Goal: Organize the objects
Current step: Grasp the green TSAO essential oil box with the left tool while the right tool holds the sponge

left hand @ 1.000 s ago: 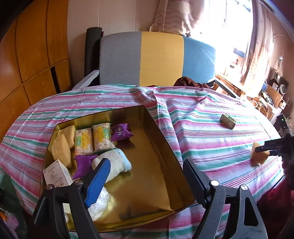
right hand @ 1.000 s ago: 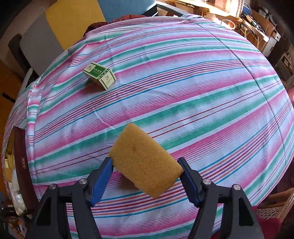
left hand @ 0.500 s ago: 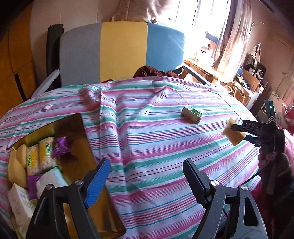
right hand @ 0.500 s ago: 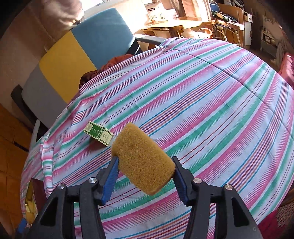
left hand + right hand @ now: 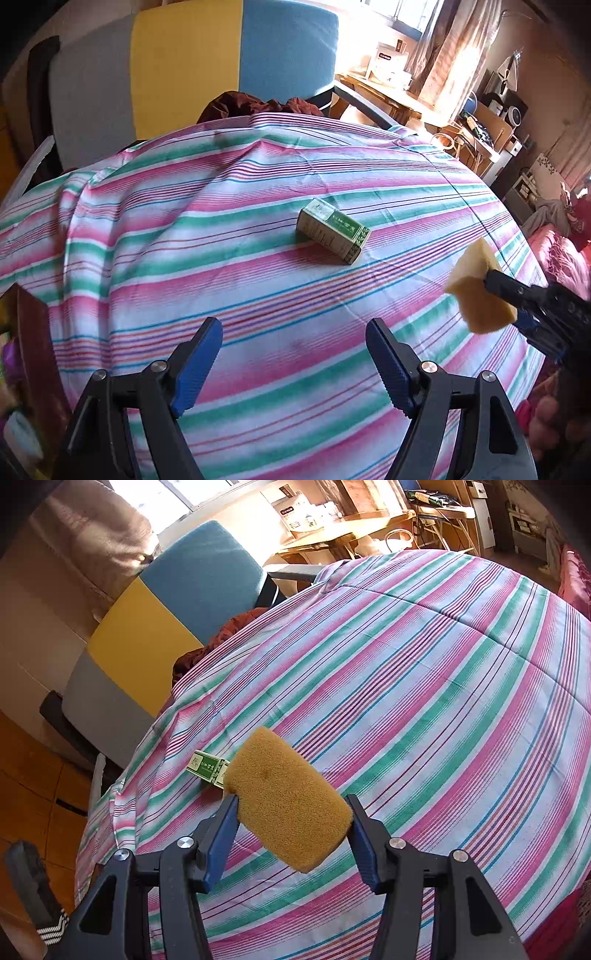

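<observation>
A small green and white box [image 5: 333,231] lies on the striped tablecloth [image 5: 229,258]; it also shows in the right wrist view [image 5: 207,768], partly behind the sponge. My right gripper [image 5: 291,825] is shut on a yellow sponge [image 5: 290,805] and holds it in the air above the cloth; the sponge also shows at the right of the left wrist view [image 5: 478,291]. My left gripper [image 5: 293,360] is open and empty, above the cloth, short of the box. The gold tin's edge [image 5: 26,332] shows at the far left.
A chair with grey, yellow and blue back [image 5: 184,62] stands behind the table, with dark red cloth [image 5: 255,105] on its seat. A cluttered desk [image 5: 402,99] and shelves stand at the right. The table edge drops off at the right.
My left gripper has swung right, away from the gold tin, and now faces the green box. My right gripper has lifted the sponge off the cloth and carried it left, nearer the box.
</observation>
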Available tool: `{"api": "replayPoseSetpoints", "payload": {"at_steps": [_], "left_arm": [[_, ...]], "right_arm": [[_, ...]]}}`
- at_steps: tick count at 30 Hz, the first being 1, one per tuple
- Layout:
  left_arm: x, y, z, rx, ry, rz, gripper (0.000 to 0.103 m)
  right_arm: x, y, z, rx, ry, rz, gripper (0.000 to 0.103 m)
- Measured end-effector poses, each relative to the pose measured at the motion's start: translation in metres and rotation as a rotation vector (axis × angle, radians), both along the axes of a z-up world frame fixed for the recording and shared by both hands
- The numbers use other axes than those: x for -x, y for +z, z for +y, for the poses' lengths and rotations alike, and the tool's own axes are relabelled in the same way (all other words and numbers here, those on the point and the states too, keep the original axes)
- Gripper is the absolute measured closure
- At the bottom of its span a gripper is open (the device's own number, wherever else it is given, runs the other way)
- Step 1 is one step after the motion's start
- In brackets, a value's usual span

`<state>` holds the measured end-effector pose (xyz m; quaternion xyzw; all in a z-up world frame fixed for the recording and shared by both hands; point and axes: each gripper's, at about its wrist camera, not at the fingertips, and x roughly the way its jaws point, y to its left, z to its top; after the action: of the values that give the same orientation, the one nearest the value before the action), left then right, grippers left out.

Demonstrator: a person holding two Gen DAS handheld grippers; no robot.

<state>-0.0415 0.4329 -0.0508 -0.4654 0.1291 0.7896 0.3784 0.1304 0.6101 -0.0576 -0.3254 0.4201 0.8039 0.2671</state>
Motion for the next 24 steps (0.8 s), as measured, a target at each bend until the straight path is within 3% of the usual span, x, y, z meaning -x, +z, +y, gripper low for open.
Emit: {"api": "replayPoseSetpoints", "payload": {"at_steps": [3, 5, 7, 14, 17, 19, 20, 24], "left_arm": [[0.006, -0.003, 0.034, 0.043, -0.089, 0.115, 0.019], [0.009, -0.007, 0.055, 0.072, -0.190, 0.168, 0.009], [0.015, -0.011, 0.070, 0.096, -0.241, 0.204, 0.007], [0.034, -0.031, 0.111, 0.143, -0.375, 0.234, 0.006], [0.044, -0.041, 0.125, 0.163, -0.388, 0.235, 0.004], [0.048, -0.047, 0.130, 0.167, -0.392, 0.220, 0.008], [0.048, -0.049, 0.129, 0.164, -0.402, 0.203, 0.027], [0.040, -0.046, 0.106, 0.123, -0.383, 0.201, 0.030]], "right_arm": [[0.002, -0.005, 0.001, 0.040, 0.022, 0.015, 0.046], [0.003, -0.007, 0.001, 0.056, 0.034, 0.014, 0.046], [0.004, -0.011, 0.002, 0.081, 0.043, 0.014, 0.046], [0.005, -0.017, 0.003, 0.127, 0.064, 0.023, 0.045], [0.005, -0.020, 0.003, 0.134, 0.067, 0.016, 0.045], [0.005, -0.020, 0.003, 0.134, 0.064, 0.011, 0.045], [0.006, -0.021, 0.003, 0.131, 0.062, 0.006, 0.045], [0.009, -0.021, 0.000, 0.119, 0.081, -0.009, 0.045]]}}
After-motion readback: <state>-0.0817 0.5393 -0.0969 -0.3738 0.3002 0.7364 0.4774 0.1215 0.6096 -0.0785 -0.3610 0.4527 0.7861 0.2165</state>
